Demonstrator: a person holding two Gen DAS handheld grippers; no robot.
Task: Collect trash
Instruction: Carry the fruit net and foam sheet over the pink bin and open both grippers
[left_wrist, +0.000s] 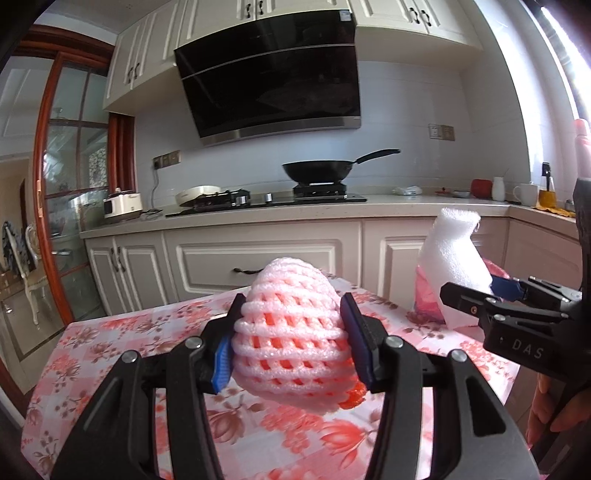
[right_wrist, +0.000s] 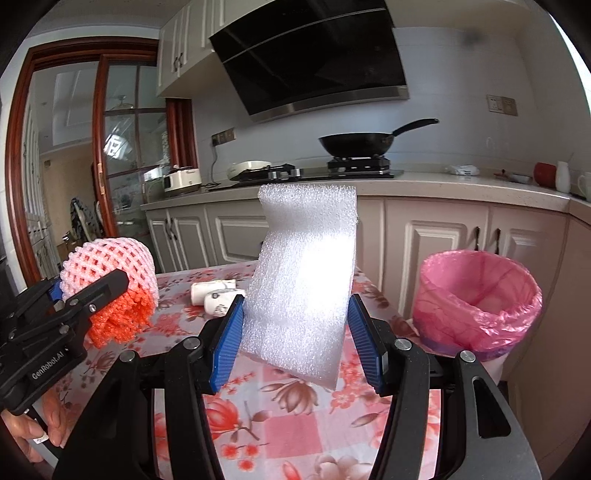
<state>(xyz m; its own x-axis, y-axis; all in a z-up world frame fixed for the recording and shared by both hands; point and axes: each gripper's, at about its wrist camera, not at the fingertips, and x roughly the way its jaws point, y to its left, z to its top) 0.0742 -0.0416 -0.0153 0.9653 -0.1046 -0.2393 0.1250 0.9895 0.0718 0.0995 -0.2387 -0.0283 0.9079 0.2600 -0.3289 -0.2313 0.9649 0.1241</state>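
Two grippers over the floral tablecloth (right_wrist: 295, 417), both loaded. Pink-lined trash bin (right_wrist: 476, 299) sits just past the table's right edge. Right gripper (right_wrist: 295, 336) pinches a white foam sheet (right_wrist: 303, 280) upright; left gripper (left_wrist: 291, 332) squeezes a pink foam fruit net (left_wrist: 291, 328). Two small white rolls (right_wrist: 218, 291) lie on the cloth behind.

Bright window glare from the right; fisheye-bent edges, sharp focus.

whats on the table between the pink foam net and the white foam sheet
Two small white rolls lie on the tablecloth between the foam net and foam sheet, seen in the right wrist view.
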